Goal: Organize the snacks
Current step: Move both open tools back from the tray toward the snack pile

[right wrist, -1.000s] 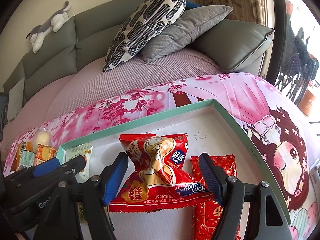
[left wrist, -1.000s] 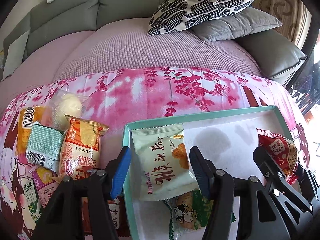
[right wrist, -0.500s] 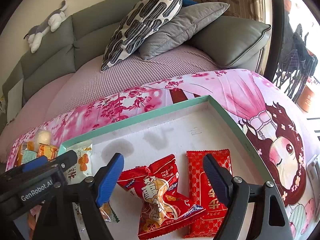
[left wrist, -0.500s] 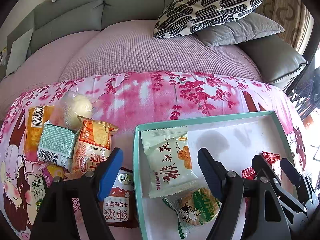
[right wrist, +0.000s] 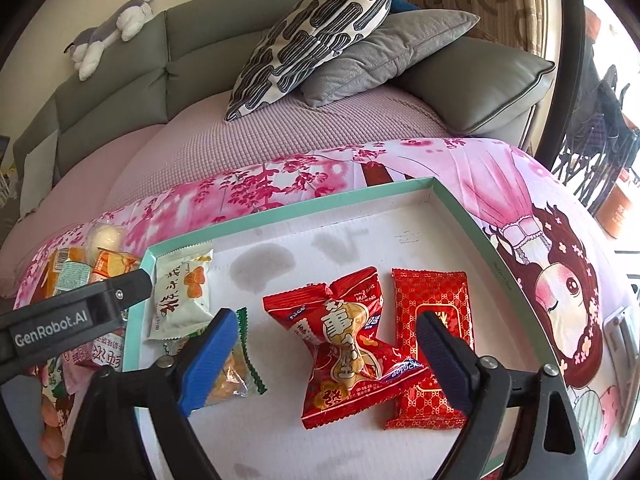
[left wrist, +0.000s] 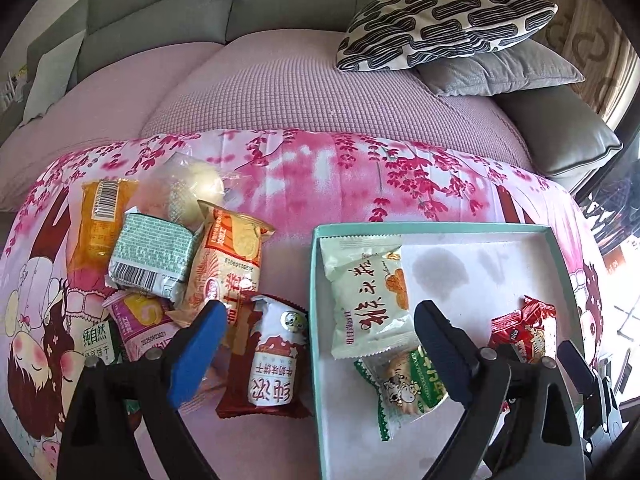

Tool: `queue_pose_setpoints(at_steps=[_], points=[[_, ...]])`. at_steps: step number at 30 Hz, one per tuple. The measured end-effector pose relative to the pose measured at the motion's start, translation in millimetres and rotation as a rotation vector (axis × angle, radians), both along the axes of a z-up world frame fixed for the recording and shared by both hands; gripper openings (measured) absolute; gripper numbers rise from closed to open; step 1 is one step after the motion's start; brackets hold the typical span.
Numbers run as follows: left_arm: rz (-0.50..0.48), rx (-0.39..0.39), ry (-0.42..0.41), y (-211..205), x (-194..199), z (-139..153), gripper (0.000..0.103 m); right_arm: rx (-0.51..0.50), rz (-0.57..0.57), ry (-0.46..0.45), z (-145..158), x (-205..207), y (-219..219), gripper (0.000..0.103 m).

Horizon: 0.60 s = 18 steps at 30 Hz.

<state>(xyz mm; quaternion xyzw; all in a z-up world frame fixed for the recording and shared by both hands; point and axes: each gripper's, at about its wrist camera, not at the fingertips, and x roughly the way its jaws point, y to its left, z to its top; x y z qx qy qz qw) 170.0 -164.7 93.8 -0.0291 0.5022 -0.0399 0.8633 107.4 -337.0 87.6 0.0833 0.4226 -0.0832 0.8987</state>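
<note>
Released since a second ago, the pale-green snack packet (left wrist: 366, 300) and red peanut packet (right wrist: 352, 350) are lying in the teal tray (right wrist: 460, 210); both hand-held grippers, left (left wrist: 316, 354) and right (right wrist: 324, 364), are being opened, nothing gripped, beside unsorted snacks (left wrist: 160, 256).

A home living room: grey sofa (right wrist: 120, 80), cushions (right wrist: 320, 28), plush toy (right wrist: 112, 24).

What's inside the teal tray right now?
The teal tray holds four packets: pale green snack, green-edged biscuit pack, red peanut bag and flat red packet. The tray's near end is hidden behind the grippers.
</note>
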Motion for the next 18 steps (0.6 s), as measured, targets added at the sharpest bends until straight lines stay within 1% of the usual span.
queue_pose_setpoints(at_steps=[1,5,8,11,14,18], points=[[0.009,-0.002,0.004,4,-2,0,0.096,0.006,0.001,-0.002,0,-2,0,0.103],[0.035,-0.022,0.012,19,-9,-2,0.096,0.041,0.011,-0.007,0,-7,2,0.103],[0.064,-0.020,0.025,30,-15,-5,0.096,0.047,0.011,-0.002,1,-11,4,0.103],[0.077,-0.020,0.039,38,-23,-9,0.096,0.042,0.020,0.003,2,-16,8,0.103],[0.087,-0.017,0.066,44,-31,-13,0.096,0.059,0.038,0.004,5,-21,14,0.103],[0.104,-0.003,0.086,51,-42,-15,0.096,0.066,0.059,0.025,4,-30,25,0.103]])
